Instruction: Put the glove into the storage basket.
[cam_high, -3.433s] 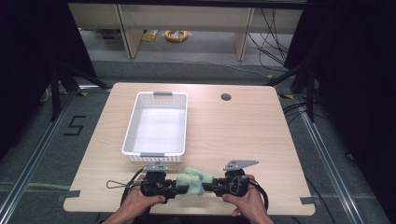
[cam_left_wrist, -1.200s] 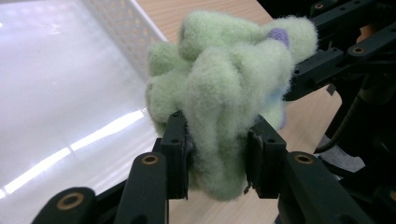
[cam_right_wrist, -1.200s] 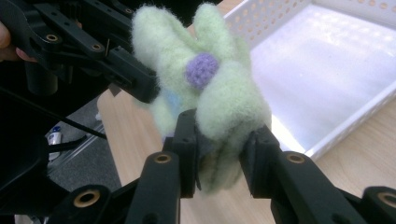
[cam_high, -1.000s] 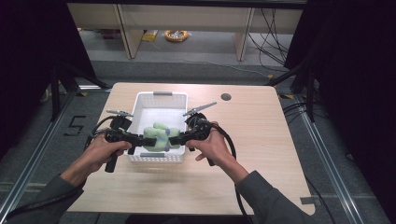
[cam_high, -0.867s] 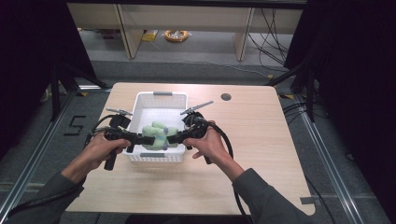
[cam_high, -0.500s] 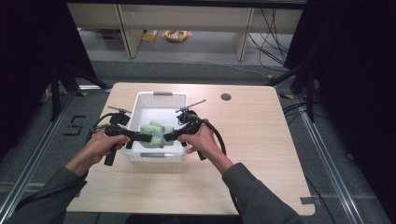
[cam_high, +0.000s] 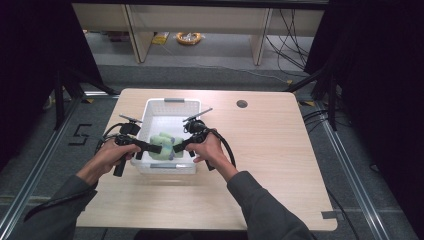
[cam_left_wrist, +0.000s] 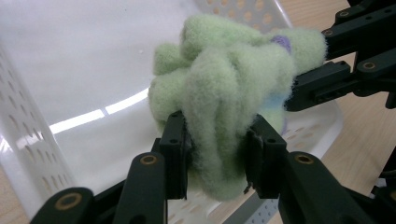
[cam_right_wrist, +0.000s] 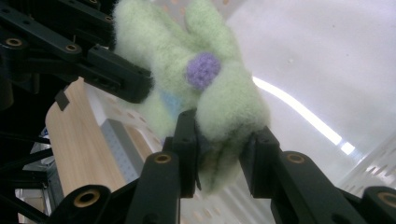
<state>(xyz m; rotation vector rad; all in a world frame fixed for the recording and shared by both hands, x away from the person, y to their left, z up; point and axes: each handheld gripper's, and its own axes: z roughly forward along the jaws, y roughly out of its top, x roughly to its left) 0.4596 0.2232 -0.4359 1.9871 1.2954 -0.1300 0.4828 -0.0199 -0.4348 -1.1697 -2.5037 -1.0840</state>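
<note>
A fuzzy pale green soft toy (cam_high: 163, 146) with a purple knitted dot (cam_right_wrist: 203, 69) hangs over the near end of the white perforated basket (cam_high: 172, 106). My left gripper (cam_high: 156, 148) is shut on the toy (cam_left_wrist: 224, 100) from the left, its black pads pressed into the fleece. From the right, my right gripper (cam_high: 176, 147) is shut on the toy's (cam_right_wrist: 196, 88) other end. Each gripper view shows the other gripper's jaws clamped on the far side of the toy. The toy sits low between the basket walls, just above its floor.
The basket stands left of centre on the light wooden table (cam_high: 280, 150), which has a round cable hole (cam_high: 242, 104) at the back right. Black cables trail from both grippers. Grey floor and shelving lie beyond the table's far edge.
Both hands have carried the toy forward from the table's front edge to the basket and, over the last second, lowered it down inside the near end.
</note>
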